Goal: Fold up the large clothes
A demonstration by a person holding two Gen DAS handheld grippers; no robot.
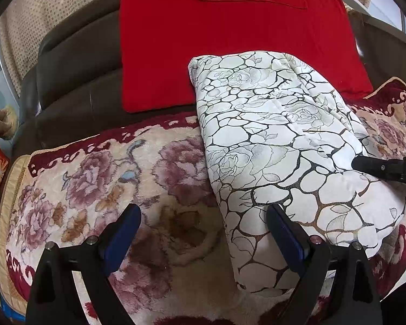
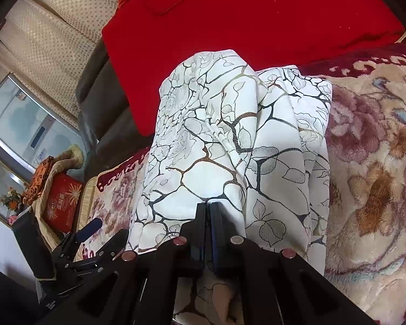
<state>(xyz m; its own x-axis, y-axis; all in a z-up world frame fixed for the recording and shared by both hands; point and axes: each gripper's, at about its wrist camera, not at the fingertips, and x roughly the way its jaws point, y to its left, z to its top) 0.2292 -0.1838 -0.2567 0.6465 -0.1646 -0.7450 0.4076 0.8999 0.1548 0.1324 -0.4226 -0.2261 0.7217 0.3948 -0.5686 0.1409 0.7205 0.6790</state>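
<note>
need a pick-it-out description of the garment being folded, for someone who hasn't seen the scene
Start at the dark sofa with the red cloth over its backrest. On the seat lies a plush floral blanket, and on it a folded white garment. Its black-and-gold cracked-stone lines with pale roses set it apart from the maroon blooms.

I find no legible text in either view; the red box [image 2: 63, 200] beside the sofa bears gold printing, too small and blurred to read.
</note>
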